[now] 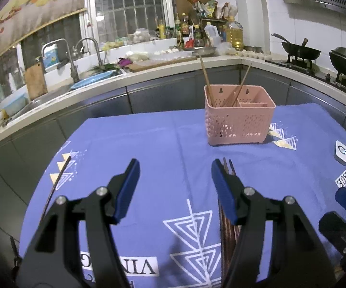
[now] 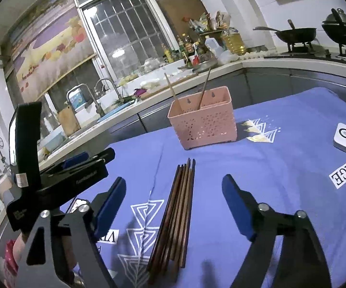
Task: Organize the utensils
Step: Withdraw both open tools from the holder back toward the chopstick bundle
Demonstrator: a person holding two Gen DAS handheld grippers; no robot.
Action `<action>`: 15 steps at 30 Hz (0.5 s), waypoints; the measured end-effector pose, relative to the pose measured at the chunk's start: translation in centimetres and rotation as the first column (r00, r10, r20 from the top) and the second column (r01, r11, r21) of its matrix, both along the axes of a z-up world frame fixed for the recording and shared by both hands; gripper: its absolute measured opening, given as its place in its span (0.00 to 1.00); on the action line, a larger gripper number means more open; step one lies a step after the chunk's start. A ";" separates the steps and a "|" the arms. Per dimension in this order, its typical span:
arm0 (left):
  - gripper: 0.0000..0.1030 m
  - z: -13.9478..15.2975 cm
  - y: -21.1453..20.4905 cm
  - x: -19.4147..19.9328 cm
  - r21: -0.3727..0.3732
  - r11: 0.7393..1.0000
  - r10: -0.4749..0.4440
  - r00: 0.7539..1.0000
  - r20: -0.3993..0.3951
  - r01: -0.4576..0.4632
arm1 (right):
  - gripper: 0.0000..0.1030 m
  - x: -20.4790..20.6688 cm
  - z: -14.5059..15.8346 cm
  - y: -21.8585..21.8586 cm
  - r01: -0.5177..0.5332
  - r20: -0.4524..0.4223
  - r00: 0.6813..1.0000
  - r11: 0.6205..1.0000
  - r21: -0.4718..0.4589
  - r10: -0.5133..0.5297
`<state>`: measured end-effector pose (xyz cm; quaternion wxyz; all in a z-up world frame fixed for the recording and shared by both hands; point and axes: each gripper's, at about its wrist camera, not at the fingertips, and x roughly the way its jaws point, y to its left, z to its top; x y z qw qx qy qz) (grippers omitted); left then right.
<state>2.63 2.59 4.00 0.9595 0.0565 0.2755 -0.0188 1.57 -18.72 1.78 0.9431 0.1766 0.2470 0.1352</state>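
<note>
A pink perforated utensil basket (image 1: 239,117) stands on the blue tablecloth (image 1: 148,144) with two brown chopsticks (image 1: 206,76) leaning inside; it also shows in the right wrist view (image 2: 204,123). A bundle of several dark wooden chopsticks (image 2: 175,216) lies flat on the cloth, between the open fingers of my right gripper (image 2: 174,206). In the left wrist view the bundle (image 1: 227,235) lies just behind the right finger of my open, empty left gripper (image 1: 175,187). The left gripper's body (image 2: 60,175) shows left of the right one.
A white round-buttoned device (image 2: 344,136) with a cable lies on the cloth at right. A thin dark stick (image 1: 57,182) lies at the cloth's left edge. Behind the table run a counter with a sink (image 1: 52,93), bottles and two woks (image 1: 300,50).
</note>
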 end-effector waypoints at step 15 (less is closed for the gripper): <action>0.58 -2.0 0.6 0.6 0.024 1.000 0.011 0.999 -0.052 -0.010 | 0.66 0.7 -1.3 0.3 -0.026 -0.054 0.998 1.000 -0.007 0.026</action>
